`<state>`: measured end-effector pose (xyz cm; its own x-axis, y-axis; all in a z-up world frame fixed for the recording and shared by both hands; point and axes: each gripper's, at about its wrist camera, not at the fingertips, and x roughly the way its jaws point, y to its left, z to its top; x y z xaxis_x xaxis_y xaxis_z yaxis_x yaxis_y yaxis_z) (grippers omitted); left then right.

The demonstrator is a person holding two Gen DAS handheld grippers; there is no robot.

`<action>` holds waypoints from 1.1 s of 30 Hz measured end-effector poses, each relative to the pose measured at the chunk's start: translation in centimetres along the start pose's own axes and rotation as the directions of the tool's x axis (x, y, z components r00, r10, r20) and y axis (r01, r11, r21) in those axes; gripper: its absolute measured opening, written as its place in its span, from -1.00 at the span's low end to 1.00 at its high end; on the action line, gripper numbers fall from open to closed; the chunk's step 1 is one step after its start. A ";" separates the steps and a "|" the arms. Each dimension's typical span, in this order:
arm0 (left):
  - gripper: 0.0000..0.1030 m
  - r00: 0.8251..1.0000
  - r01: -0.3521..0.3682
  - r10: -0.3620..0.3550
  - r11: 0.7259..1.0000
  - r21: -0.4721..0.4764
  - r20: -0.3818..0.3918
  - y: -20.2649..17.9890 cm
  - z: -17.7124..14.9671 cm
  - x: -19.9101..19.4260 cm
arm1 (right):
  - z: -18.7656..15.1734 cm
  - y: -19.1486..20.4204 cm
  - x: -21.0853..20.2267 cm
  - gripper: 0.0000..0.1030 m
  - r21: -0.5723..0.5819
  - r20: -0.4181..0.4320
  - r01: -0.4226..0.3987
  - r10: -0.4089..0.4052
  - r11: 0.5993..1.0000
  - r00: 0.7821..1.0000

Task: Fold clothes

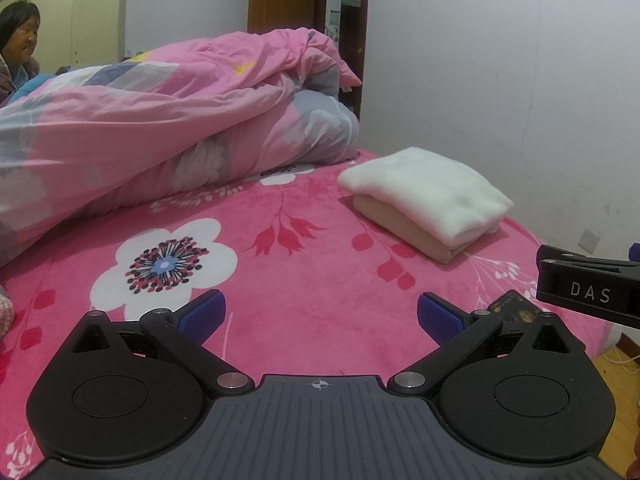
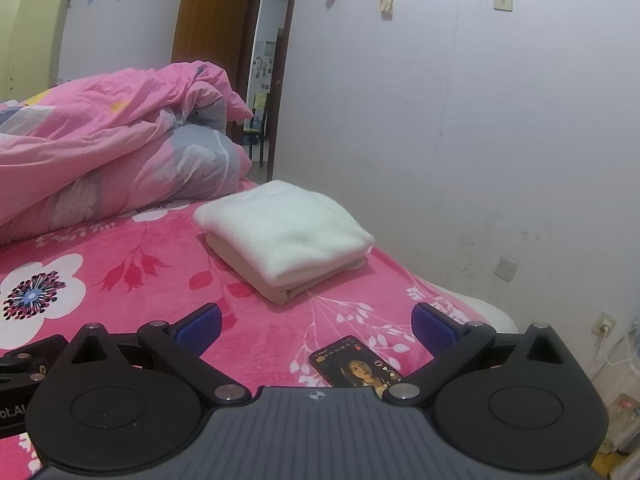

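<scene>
A folded white garment [image 1: 428, 196] lies on top of a folded beige garment [image 1: 400, 226], stacked on the pink flowered bed [image 1: 304, 272] near its right edge. The same white garment [image 2: 284, 228] over the beige garment [image 2: 256, 276] shows in the right wrist view. My left gripper [image 1: 320, 314] hovers open above the bedspread, short of the stack, with nothing between its blue pads [image 1: 202, 314]. My right gripper [image 2: 318, 326] is open too, empty, just in front of the stack. The right gripper's black body [image 1: 588, 290] shows at the left view's right edge.
A bunched pink quilt [image 1: 168, 120] fills the left and back of the bed. A phone [image 2: 356, 364] with a lit screen lies on the bedspread near my right gripper. A white wall [image 2: 480, 140] runs along the right. A person [image 1: 18, 48] sits at the far left.
</scene>
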<state>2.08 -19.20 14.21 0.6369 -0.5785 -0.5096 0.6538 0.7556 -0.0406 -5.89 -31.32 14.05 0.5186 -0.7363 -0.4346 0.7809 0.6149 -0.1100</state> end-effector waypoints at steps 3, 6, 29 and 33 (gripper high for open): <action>1.00 1.000 0.000 0.000 1.000 0.001 0.000 0.0 0.0 0.0 | 0.0 0.1 -0.1 1.00 0.000 0.000 -0.001 0.001 1.000 1.000; 1.00 1.000 0.000 0.000 1.000 0.001 0.002 0.0 0.0 -0.1 | 0.1 0.2 0.0 1.00 0.000 -0.001 -0.003 0.003 1.000 1.000; 1.00 1.000 -0.002 0.002 1.000 0.003 0.006 0.2 0.0 -0.2 | -0.1 0.3 -0.2 1.00 0.004 -0.003 -0.007 0.007 1.000 1.000; 1.00 1.000 -0.001 0.001 1.000 0.003 0.007 0.1 0.1 -0.2 | 0.0 0.3 -0.2 1.00 0.005 -0.001 -0.008 0.008 1.000 1.000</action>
<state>2.07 -18.99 14.37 0.6408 -0.5796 -0.5035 0.6539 0.7557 -0.0377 -5.76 -30.95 14.09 0.5243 -0.7314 -0.4361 0.7786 0.6191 -0.1024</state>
